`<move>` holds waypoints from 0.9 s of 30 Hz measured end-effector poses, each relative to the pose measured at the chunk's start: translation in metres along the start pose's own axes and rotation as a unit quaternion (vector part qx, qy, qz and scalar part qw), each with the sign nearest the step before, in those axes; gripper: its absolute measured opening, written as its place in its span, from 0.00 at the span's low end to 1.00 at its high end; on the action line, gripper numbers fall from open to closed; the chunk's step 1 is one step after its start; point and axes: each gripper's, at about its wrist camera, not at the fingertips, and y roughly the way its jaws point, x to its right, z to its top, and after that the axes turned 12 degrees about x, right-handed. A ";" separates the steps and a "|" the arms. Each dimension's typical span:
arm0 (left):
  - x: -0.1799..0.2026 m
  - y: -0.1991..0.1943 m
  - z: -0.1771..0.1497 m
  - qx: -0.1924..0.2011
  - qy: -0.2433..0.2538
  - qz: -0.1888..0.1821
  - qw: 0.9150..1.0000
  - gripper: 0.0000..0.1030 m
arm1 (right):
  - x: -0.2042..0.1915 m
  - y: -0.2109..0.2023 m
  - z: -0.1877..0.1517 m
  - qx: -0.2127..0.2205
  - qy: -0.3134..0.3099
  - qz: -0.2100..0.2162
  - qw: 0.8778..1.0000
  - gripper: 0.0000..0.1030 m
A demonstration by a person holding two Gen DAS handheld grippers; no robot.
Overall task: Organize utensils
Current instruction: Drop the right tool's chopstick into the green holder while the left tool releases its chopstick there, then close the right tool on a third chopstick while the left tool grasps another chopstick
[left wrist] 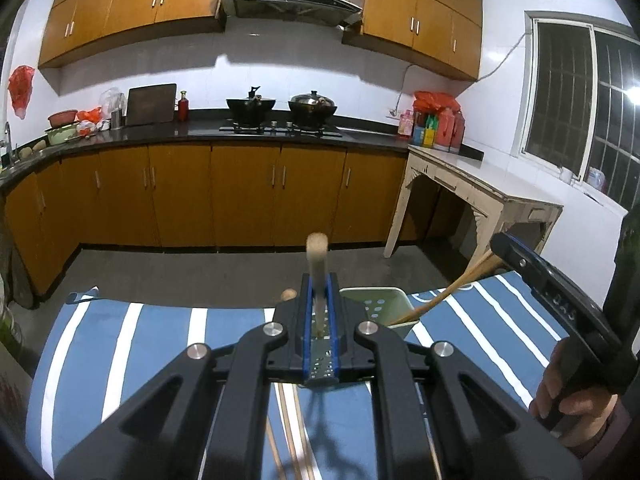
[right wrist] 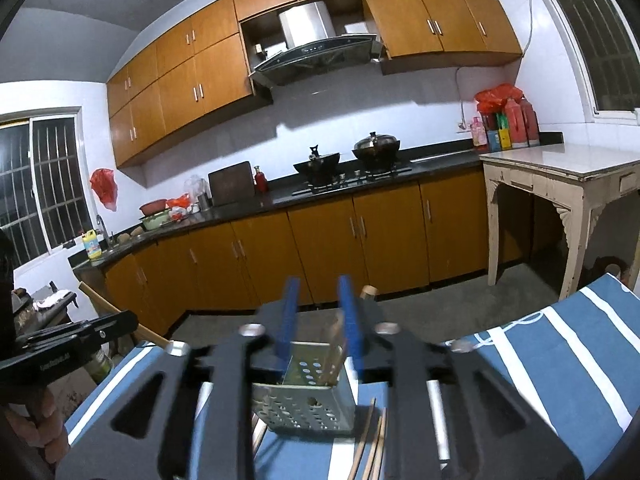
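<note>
Two pairs of tongs are at work over a counter (left wrist: 160,332) covered with a blue and white striped cloth. The left tongs (left wrist: 319,304) are clamped together on the stem of a wooden utensil (left wrist: 317,256), which is held upright with its rounded end on top, above a perforated metal holder (left wrist: 320,364) seen between the blue pads. The right tongs (right wrist: 318,320) are seen apart in their own view, with nothing pressed between the pads; the same metal holder (right wrist: 308,384) sits below and beyond them, with a few wooden sticks already standing inside. From the left view a brown chopstick (left wrist: 448,292) appears to run from the right tongs' tip into a pale green holder (left wrist: 380,304) just beside the metal one, though whether it is touched there cannot be told. Loose chopsticks (right wrist: 372,440) are left lying on the cloth in front of the metal holder.

The upright utensil could be let go off-centre and strike the holder's rim, so that the light holder is tipped over. The brown chopstick, leaning far out, could be levered out of the green holder if it is brushed by either tool.
</note>
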 end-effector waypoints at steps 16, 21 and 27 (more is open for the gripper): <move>-0.024 -0.079 -0.042 0.014 -0.011 0.041 0.999 0.25 | 0.029 -0.059 -0.058 -0.096 0.006 -0.049 0.994 0.29; -0.043 -0.067 -0.094 -0.049 -0.025 0.063 0.996 0.27 | 0.048 -0.054 -0.114 -0.184 0.027 -0.069 0.980 0.29; -0.062 -0.045 -0.158 -0.129 -0.049 0.078 0.987 0.27 | 0.040 -0.046 -0.163 -0.258 0.023 -0.053 0.964 0.29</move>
